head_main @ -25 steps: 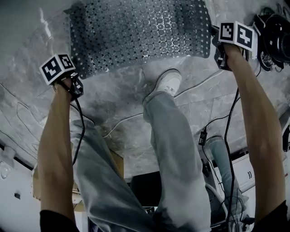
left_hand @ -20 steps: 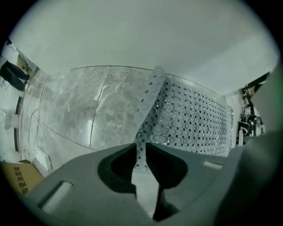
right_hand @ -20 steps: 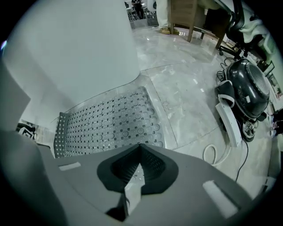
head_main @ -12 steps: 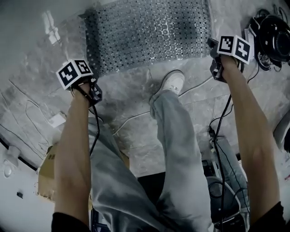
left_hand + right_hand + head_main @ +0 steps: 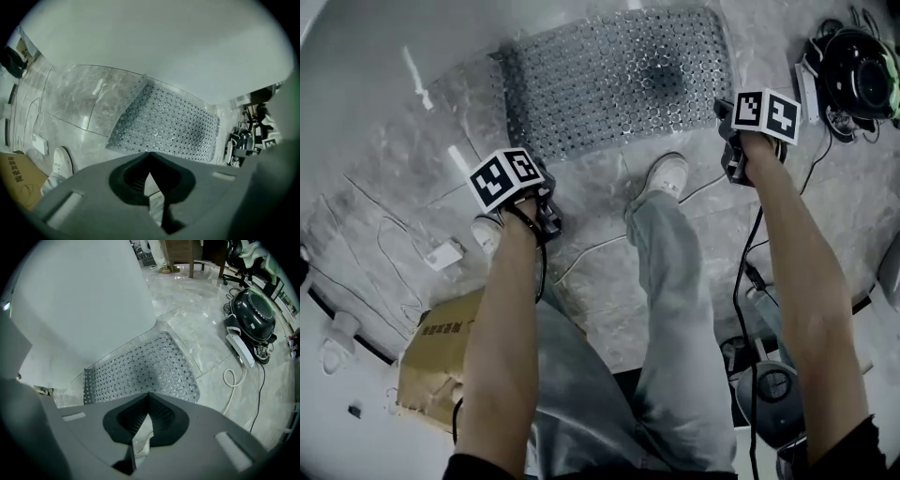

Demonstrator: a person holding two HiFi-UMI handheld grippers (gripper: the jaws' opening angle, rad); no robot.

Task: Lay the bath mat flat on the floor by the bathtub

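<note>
The grey bath mat, full of round holes, lies flat on the marble floor against the white bathtub wall. It also fills the middle of the left gripper view as the bath mat and of the right gripper view as the bath mat. My left gripper hovers short of the mat's near left corner, clear of it. My right gripper hangs just off the mat's near right corner. The left gripper and the right gripper are both shut, tips together, with no mat between them.
A person's white shoe and jeans leg stand just in front of the mat. A black round appliance with cables and a power strip sit at the right. A cardboard box and a small white adapter lie at the left.
Both grippers have drawn back from the mat's near edge. The left one moved toward the person's foot. The mat stays flat on the floor.
</note>
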